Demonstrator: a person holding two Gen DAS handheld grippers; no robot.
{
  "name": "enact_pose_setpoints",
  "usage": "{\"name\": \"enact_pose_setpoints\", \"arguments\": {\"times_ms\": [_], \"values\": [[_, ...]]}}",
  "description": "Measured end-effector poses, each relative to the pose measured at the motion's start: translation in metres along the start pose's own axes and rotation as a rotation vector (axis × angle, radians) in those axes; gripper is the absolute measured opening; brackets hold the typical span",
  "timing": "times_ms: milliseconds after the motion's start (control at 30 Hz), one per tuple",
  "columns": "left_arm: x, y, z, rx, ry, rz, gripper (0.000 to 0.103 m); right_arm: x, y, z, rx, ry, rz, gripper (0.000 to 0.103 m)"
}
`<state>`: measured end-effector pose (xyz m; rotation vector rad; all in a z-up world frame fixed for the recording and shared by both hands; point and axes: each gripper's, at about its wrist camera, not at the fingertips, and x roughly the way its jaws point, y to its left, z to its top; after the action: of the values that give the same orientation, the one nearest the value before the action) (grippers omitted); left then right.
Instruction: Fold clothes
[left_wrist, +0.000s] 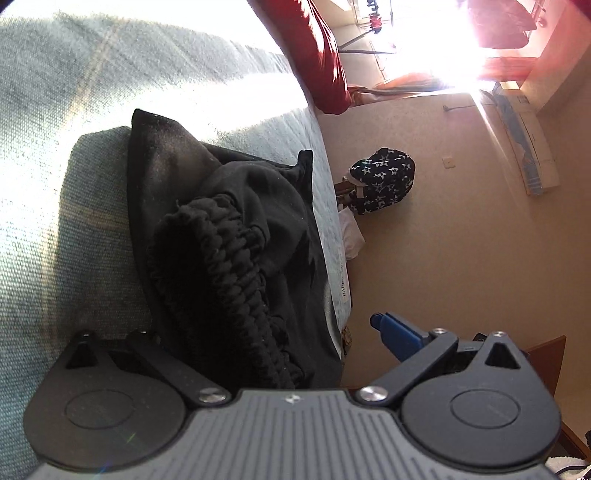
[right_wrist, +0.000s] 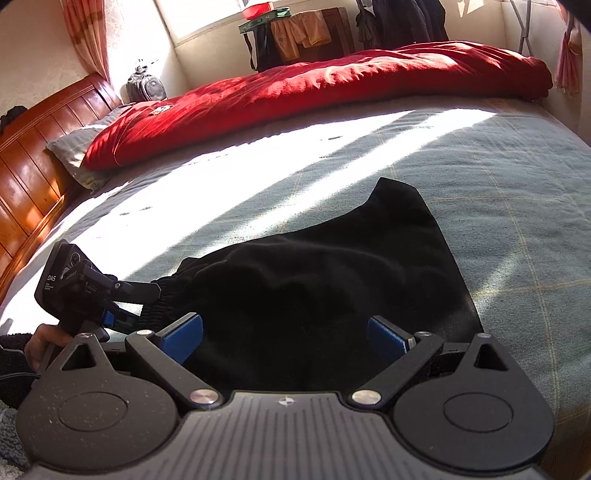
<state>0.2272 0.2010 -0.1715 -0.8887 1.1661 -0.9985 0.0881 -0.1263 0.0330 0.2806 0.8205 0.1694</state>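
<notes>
Black shorts (right_wrist: 332, 266) with a gathered elastic waistband (left_wrist: 229, 258) lie on the grey-green bed sheet (right_wrist: 498, 177), close to the bed's edge. My left gripper (left_wrist: 266, 325) is open at the waistband end. One blue finger (left_wrist: 399, 332) shows beside the cloth, while the other is hidden under it. In the right wrist view the left gripper (right_wrist: 147, 302) has its jaws apart around the waistband. My right gripper (right_wrist: 284, 325) is open just above the near edge of the shorts, with both blue pads (right_wrist: 184, 332) showing.
A red duvet (right_wrist: 314, 85) lies along the far side of the bed, with a pillow (right_wrist: 70, 147) and a wooden headboard (right_wrist: 33, 158) at the left. A star-patterned bag (left_wrist: 380, 181) sits on the floor past the bed edge. A hand (right_wrist: 37, 343) holds the left gripper.
</notes>
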Motion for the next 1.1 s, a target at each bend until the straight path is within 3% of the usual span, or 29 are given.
{"name": "enact_pose_setpoints", "arguments": {"times_ms": [167,333,400,600,700,767,1100], "values": [[0.002,-0.004,-0.003,0.033,-0.003,0.047,0.101,0.0,-0.017,-0.003,0.061,-0.006,-0.002,0.098],[-0.001,0.001,-0.005,0.033,-0.037,0.039,0.099,0.006,-0.028,0.008,0.102,-0.03,0.053,0.099],[-0.004,0.001,-0.01,0.022,-0.06,0.064,0.088,0.007,-0.03,0.009,0.103,-0.034,0.068,0.099],[-0.011,0.005,-0.015,0.017,-0.091,0.13,0.072,0.004,-0.049,0.005,0.101,-0.024,0.09,0.099],[-0.011,0.005,-0.016,0.022,-0.103,0.19,0.054,0.004,-0.066,0.009,0.122,-0.031,0.121,0.099],[-0.012,0.006,-0.02,0.019,-0.123,0.209,0.05,0.008,-0.079,0.015,0.133,-0.029,0.168,0.1],[-0.005,-0.012,-0.036,0.021,-0.231,0.362,0.048,0.068,-0.173,0.053,0.22,0.1,0.348,0.103]]}}
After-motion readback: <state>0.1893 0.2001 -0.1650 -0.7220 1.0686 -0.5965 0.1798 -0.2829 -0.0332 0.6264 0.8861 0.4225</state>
